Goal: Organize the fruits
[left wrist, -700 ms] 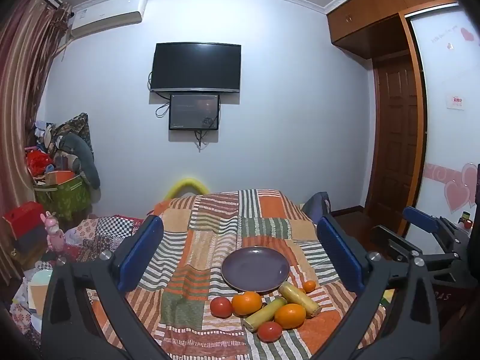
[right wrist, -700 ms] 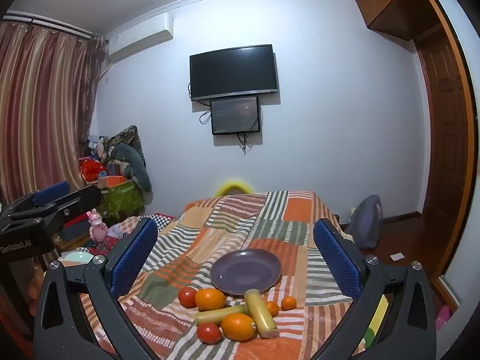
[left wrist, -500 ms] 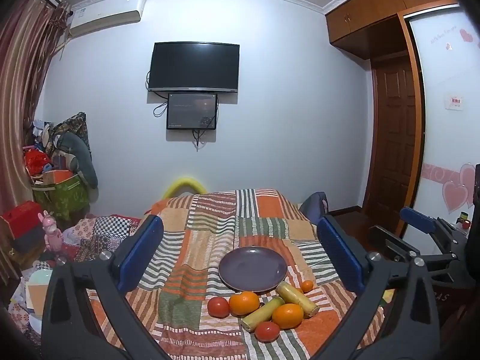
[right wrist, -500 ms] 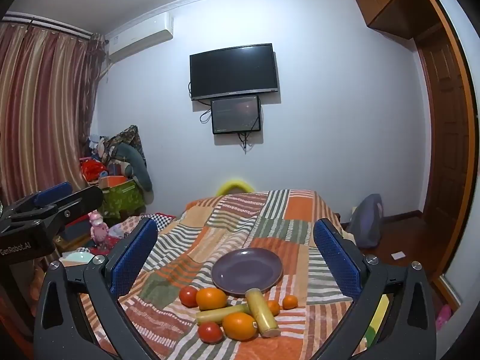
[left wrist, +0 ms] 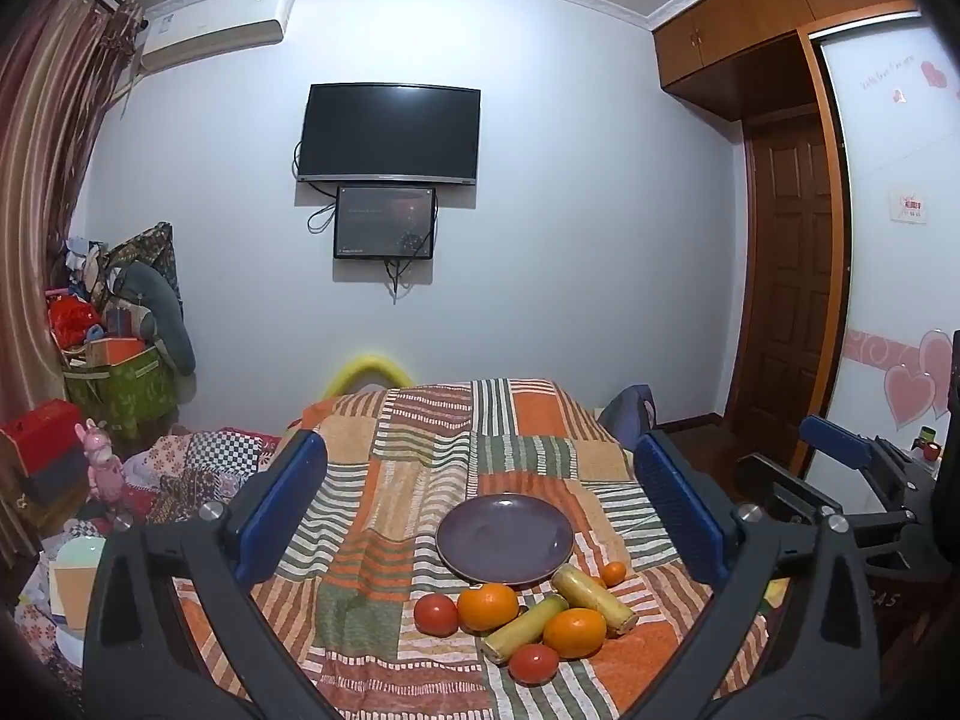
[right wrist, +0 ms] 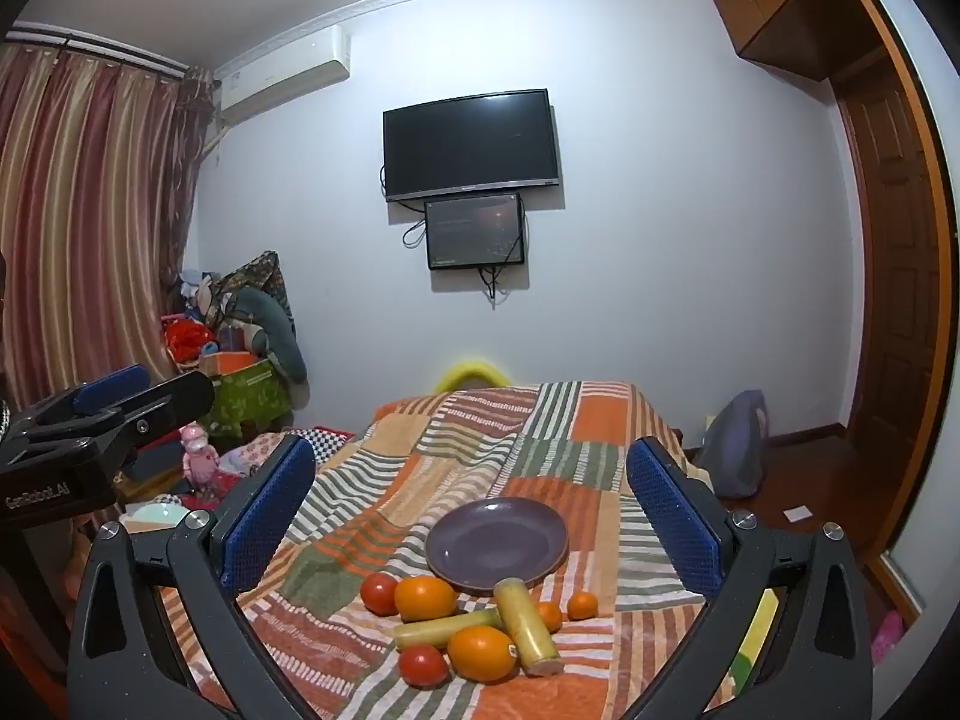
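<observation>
An empty purple plate [left wrist: 505, 537] [right wrist: 497, 542] lies on a striped patchwork blanket [left wrist: 420, 468] [right wrist: 480, 438]. In front of it lies a cluster of fruit: two oranges [left wrist: 488, 606] [right wrist: 425, 597], two tomatoes [left wrist: 436, 614] [right wrist: 378, 593], two yellow-green cane pieces [left wrist: 594, 590] [right wrist: 526, 624] and small tangerines [left wrist: 614, 573] [right wrist: 582, 605]. My left gripper [left wrist: 480, 504] is open and empty, held above and short of the fruit. My right gripper [right wrist: 468, 504] is open and empty too. Each gripper shows at the edge of the other's view.
A TV [left wrist: 390, 135] and a small screen hang on the far wall. Piled bags and toys [left wrist: 114, 360] fill the left corner by the curtain. A wooden door [left wrist: 792, 276] and wardrobe stand at the right. A grey bag [right wrist: 735, 450] lies on the floor.
Both views have shifted only slightly; the plate and fruit sit marginally left in the left wrist view. Both grippers stay open and nothing on the blanket has moved.
</observation>
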`<state>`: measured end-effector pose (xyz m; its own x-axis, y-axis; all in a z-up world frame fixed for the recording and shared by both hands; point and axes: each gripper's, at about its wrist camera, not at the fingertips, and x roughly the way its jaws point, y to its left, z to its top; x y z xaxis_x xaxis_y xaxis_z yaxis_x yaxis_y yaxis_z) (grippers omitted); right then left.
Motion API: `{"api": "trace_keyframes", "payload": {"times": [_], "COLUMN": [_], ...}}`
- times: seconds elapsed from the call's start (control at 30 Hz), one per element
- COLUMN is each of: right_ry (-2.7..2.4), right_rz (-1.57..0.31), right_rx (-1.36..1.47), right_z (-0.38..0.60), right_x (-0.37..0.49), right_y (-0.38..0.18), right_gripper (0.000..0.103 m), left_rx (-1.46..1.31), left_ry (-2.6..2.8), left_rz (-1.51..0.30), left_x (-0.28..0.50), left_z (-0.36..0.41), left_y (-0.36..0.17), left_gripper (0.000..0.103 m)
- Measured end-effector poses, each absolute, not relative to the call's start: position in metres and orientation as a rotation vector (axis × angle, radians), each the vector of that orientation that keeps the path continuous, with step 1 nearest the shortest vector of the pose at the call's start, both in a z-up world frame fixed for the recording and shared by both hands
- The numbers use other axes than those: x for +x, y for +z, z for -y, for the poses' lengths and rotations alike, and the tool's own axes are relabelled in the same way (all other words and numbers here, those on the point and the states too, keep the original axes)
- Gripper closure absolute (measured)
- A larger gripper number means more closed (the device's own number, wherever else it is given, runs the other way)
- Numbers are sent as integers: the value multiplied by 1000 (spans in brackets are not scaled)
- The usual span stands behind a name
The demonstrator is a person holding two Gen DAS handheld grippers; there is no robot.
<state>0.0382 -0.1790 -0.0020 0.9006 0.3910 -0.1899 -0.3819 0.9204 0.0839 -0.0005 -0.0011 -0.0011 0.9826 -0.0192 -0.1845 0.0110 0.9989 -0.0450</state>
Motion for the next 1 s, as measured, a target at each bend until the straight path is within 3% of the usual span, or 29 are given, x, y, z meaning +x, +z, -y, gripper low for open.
{"api": "trace_keyframes", "payload": {"times": [1.0], "right_ry": [397], "right_rz": [-198], "right_rx": [50], "right_z": [180], "right_x": [39], "right_y": [0], "right_gripper": [0], "left_rx": [-50], "left_ry": [-15], "left_rz": [-181], "left_x": [0], "left_z": [-2], "left_y": [-3], "left_gripper": [0]}}
